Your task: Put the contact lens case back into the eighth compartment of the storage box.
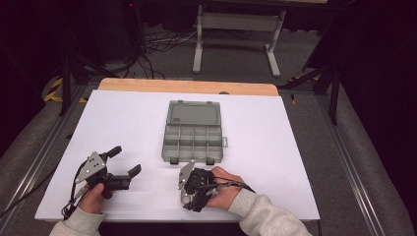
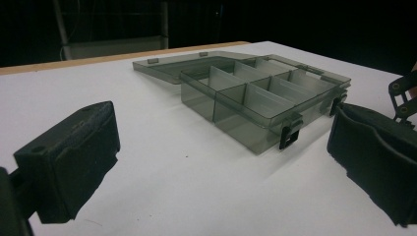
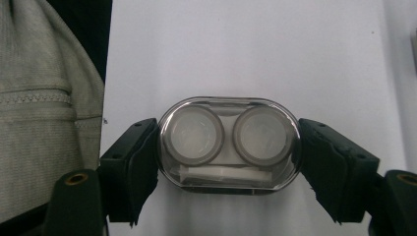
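Observation:
A smoky clear organiser box [image 1: 193,142] lies open in the middle of the white table [image 1: 275,147], its lid flat on the far side and its several compartments empty; the left gripper view has the box [image 2: 260,98] ahead. My left gripper [image 1: 124,161] rests at the front left, open, with bare table between the jaws of that gripper [image 2: 226,167]. My right gripper [image 1: 194,202] sits just in front of the box, pointing towards the table's front edge. This gripper [image 3: 228,150] is shut on the two ends of a clear oval case [image 3: 228,140] with two round lids.
A wooden strip [image 1: 187,86] runs along the table's far edge. A grey sleeve [image 3: 44,98] hangs close beside the right gripper's jaws. Cables and a white stand frame [image 1: 236,29] are on the floor beyond the table. Part of the right gripper [image 2: 404,98] shows beside the box.

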The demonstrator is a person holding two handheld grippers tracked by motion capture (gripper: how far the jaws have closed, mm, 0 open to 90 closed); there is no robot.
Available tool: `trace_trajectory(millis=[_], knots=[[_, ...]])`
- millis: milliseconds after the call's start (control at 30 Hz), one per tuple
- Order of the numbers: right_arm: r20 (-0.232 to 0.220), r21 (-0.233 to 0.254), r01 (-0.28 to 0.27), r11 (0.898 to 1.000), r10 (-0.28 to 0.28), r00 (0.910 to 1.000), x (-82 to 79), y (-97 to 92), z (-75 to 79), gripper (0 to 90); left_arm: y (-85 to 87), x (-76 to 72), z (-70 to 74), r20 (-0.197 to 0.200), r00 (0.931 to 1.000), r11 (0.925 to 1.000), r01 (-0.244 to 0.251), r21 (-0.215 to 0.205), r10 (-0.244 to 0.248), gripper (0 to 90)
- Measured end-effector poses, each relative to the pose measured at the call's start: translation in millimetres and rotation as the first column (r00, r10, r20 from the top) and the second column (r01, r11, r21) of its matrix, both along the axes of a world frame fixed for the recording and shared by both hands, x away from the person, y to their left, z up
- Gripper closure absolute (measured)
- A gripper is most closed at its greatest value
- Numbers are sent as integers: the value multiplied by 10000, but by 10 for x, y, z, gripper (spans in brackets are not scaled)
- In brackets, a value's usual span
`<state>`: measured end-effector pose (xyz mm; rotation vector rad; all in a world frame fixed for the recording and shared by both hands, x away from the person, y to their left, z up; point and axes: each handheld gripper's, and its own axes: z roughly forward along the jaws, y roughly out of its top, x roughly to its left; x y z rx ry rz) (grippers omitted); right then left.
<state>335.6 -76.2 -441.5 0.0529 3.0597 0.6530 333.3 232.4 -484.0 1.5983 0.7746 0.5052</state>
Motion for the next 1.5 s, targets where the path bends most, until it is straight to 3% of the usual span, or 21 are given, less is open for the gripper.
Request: trace_trajectory(millis=[667,1067,1500], knots=[[672,840,-5,9965,-52,9977,22,-85,274,264,0,-2,1,-10,10000,10000,5,27,-5,2],[978,1632,82,9866,-245,9949,43,-172,418,264,0,-2,1,-9,10000,10000,3,32,-3,2],[1416,2032,201,9789,-497,9887,105,-262,596,264,0,-2,1,-7,10000,10000,3,32,-3,2]])
